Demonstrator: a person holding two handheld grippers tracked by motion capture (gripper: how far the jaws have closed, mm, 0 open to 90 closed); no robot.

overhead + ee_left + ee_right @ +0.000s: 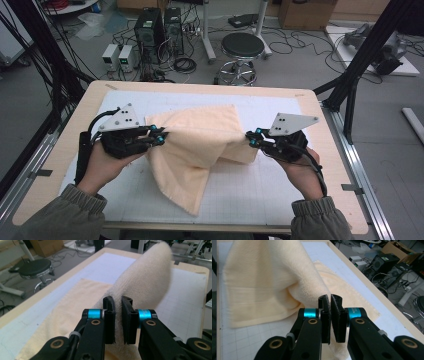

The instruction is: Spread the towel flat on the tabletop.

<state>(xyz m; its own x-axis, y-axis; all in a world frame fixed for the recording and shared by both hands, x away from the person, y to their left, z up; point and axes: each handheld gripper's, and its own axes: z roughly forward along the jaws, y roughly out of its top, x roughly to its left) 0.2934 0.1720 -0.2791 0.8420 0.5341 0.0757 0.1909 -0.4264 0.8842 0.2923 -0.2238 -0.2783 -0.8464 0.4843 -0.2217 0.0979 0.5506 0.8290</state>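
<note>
While a person works at the table point(75, 107), the high view shows the left gripper point(161, 136) and right gripper point(251, 138) each pinching an end of a cream towel point(195, 145), lifted at both ends and sagging between them over the gridded mat point(240, 192). From the left gripper view, jaws clamp the towel's edge. From the right gripper view, jaws likewise clamp the cloth.

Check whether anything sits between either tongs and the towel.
Nothing does. The left tongs and the right tongs are each shut directly on an edge of the cream towel, which hangs lifted between them above the table.
</note>
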